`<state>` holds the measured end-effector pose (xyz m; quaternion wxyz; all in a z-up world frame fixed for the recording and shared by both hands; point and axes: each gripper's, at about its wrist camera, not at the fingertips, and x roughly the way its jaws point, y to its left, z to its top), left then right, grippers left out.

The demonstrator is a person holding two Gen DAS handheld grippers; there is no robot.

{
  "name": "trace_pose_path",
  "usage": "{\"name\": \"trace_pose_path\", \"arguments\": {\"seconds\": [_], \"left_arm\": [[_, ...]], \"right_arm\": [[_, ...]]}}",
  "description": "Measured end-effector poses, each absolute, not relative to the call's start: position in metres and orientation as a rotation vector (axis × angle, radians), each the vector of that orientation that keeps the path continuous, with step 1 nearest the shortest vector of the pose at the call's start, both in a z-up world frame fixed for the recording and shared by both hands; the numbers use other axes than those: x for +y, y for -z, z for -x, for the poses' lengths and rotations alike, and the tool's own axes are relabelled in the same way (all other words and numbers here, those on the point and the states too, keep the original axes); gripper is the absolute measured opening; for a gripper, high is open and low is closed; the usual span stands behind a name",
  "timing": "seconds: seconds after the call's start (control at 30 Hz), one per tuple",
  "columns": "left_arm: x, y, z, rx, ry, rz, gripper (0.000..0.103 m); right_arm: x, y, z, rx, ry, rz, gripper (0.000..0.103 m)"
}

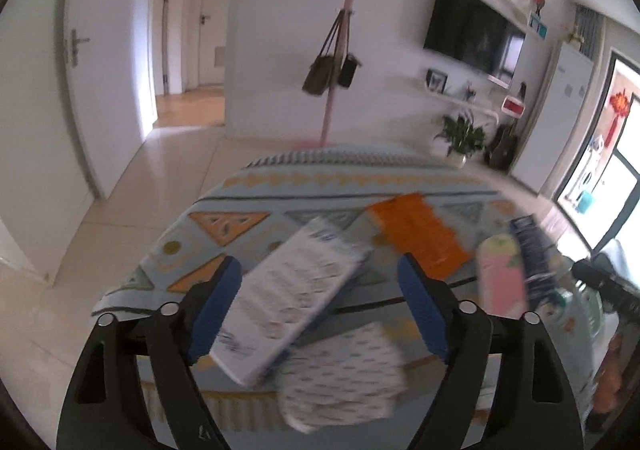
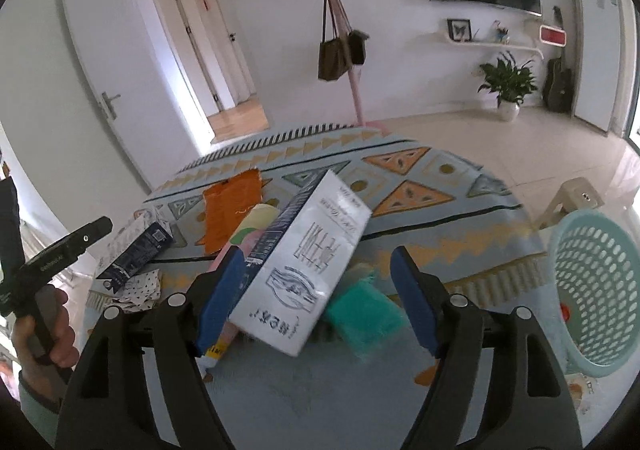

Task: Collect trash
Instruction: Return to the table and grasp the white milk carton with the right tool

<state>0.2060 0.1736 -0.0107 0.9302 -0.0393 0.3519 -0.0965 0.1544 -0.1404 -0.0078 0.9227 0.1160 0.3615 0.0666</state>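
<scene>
My left gripper (image 1: 318, 262) is open over a long white box (image 1: 288, 298). The box lies between the blue pads, close to the left one and clear of the right one. A crumpled patterned wrapper (image 1: 344, 374) sits under the box's near end. My right gripper (image 2: 318, 252) is also open, around a large white carton with a dark blue side (image 2: 312, 262). The carton's edge is at the left pad, with a gap to the right pad. A pink and yellow packet (image 2: 256, 222) and a green packet (image 2: 360, 310) lie beside it. An orange packet (image 2: 232, 210) lies further back.
The trash lies on a table under a pale blue cloth with orange triangles (image 2: 440, 218). A light green mesh basket (image 2: 596, 290) stands at the table's right edge, with a beige stool (image 2: 572, 198) behind it. A hand (image 2: 52, 330) holds the left tool at the far left.
</scene>
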Motion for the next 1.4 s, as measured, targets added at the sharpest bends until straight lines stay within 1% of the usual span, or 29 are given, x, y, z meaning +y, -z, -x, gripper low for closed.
{"name": "trace_pose_path", "arguments": {"seconds": [0.1, 0.2, 0.27, 0.33, 0.4, 0.5, 0.53, 0.6, 0.67, 0.7, 0.77, 0.8, 0.87, 1.17, 1.4], "left_arm": [[0.181, 0.023, -0.218, 0.770, 0.211, 0.060, 0.084], [0.188, 0.037, -0.232, 0.844, 0.266, 0.064, 0.084], [0.187, 0.044, -0.238, 0.869, 0.281, 0.052, 0.084], [0.184, 0.048, -0.240, 0.879, 0.291, 0.031, 0.084], [0.180, 0.050, -0.239, 0.889, 0.301, 0.013, 0.084], [0.175, 0.052, -0.237, 0.893, 0.316, -0.012, 0.082], [0.173, 0.052, -0.235, 0.894, 0.317, -0.024, 0.079], [0.169, 0.054, -0.233, 0.903, 0.307, -0.048, 0.074], [0.168, 0.055, -0.231, 0.910, 0.284, -0.058, 0.069], [0.169, 0.055, -0.231, 0.914, 0.275, -0.054, 0.066], [0.172, 0.054, -0.229, 0.916, 0.264, -0.033, 0.061], [0.173, 0.053, -0.228, 0.916, 0.263, -0.021, 0.056], [0.176, 0.051, -0.227, 0.911, 0.256, 0.005, 0.054], [0.175, 0.010, -0.206, 0.807, 0.267, 0.069, 0.053], [0.144, -0.036, -0.179, 0.700, 0.301, 0.047, 0.053]], "right_arm": [[-0.137, 0.016, -0.171, 0.788, -0.138, -0.258, 0.077], [-0.140, 0.028, -0.187, 0.837, -0.140, -0.304, 0.077], [-0.142, 0.036, -0.194, 0.858, -0.155, -0.349, 0.082], [-0.145, 0.043, -0.200, 0.882, -0.170, -0.405, 0.085], [-0.144, 0.048, -0.204, 0.902, -0.188, -0.432, 0.085], [-0.139, 0.050, -0.206, 0.911, -0.189, -0.421, 0.085], [-0.136, 0.053, -0.207, 0.921, -0.190, -0.422, 0.085], [-0.131, 0.055, -0.203, 0.927, -0.203, -0.431, 0.082], [-0.128, 0.052, -0.199, 0.918, -0.219, -0.434, 0.071], [-0.127, 0.048, -0.197, 0.908, -0.217, -0.419, 0.069], [-0.123, 0.043, -0.193, 0.897, -0.216, -0.398, 0.061], [-0.121, 0.041, -0.192, 0.890, -0.209, -0.385, 0.059], [-0.117, 0.036, -0.187, 0.872, -0.207, -0.364, 0.056], [-0.116, 0.003, -0.164, 0.765, -0.216, -0.305, 0.055], [-0.125, -0.038, -0.134, 0.642, -0.213, -0.275, 0.055]]}}
